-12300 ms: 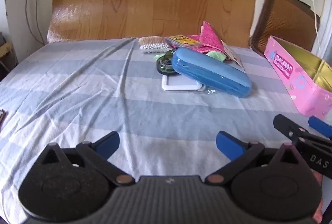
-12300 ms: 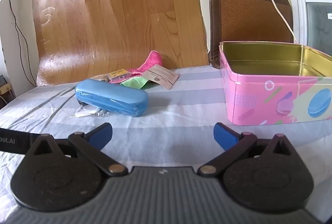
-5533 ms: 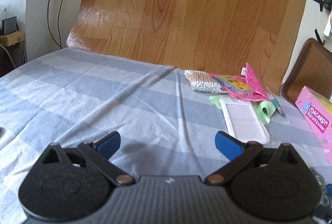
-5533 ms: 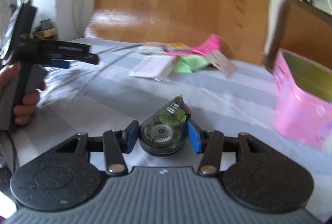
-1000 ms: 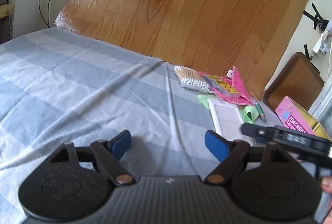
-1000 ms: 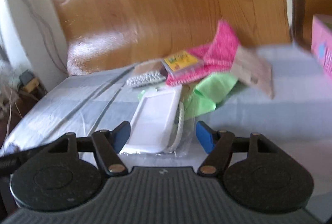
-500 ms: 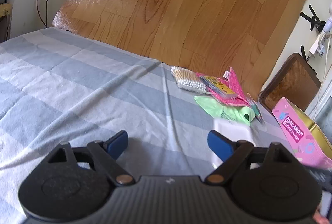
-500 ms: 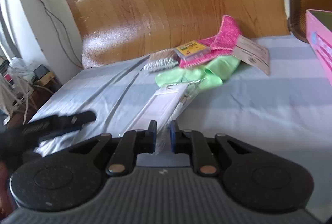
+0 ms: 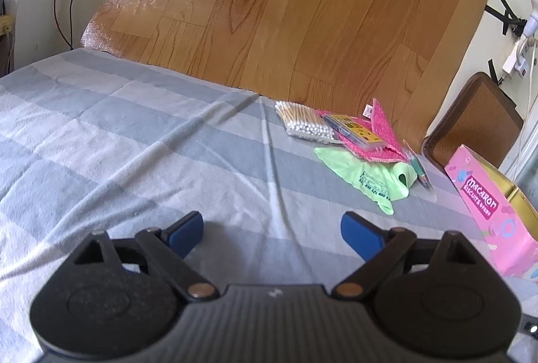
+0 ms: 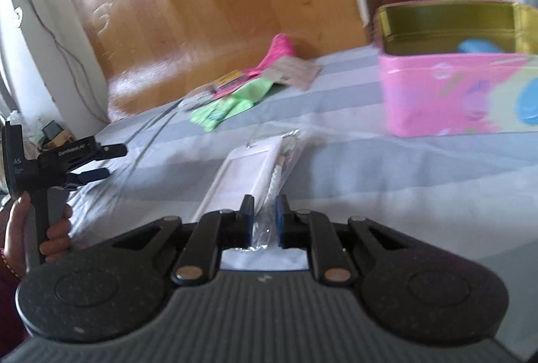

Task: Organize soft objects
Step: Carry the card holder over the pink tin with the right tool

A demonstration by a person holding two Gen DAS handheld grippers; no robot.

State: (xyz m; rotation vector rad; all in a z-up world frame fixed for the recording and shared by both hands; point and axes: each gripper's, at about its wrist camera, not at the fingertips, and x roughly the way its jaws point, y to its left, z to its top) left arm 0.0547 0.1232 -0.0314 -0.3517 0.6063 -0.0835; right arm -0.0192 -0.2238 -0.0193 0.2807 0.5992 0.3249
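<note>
Item: white flat card holder in a clear plastic sleeve [image 10: 248,171], with a white cord beside it inside the wrap. Location: pinched at its near edge by the right gripper [image 10: 263,221], whose jaws stand narrow, closed on the sleeve; the holder's long axis runs straight away from the jaws, toward the far side of the striped bedsheet [image 10: 386,174]. Whether its far end rests on the sheet or hangs clear cannot be told through the blur. Destination, as judged: the pink tin [image 10: 454,100], open-topped, lying ahead and to the right of the jaws, with a blue object [image 10: 481,46] already inside. Governing relation: the tin is off to the right of the holder's long axis, so the load likely needs to swing rightward and go in end first or flat over the rim. Left gripper [image 9: 272,230]: jaws have just been opening and stand wide, nothing between them; held in a hand [image 10: 20,228] at the far left, well apart from the tin. The right hand is nearer. Remaining pile, far side: green cloth [image 9: 366,174], pink cloth [image 9: 380,127], cotton swabs [image 9: 302,120].
</note>
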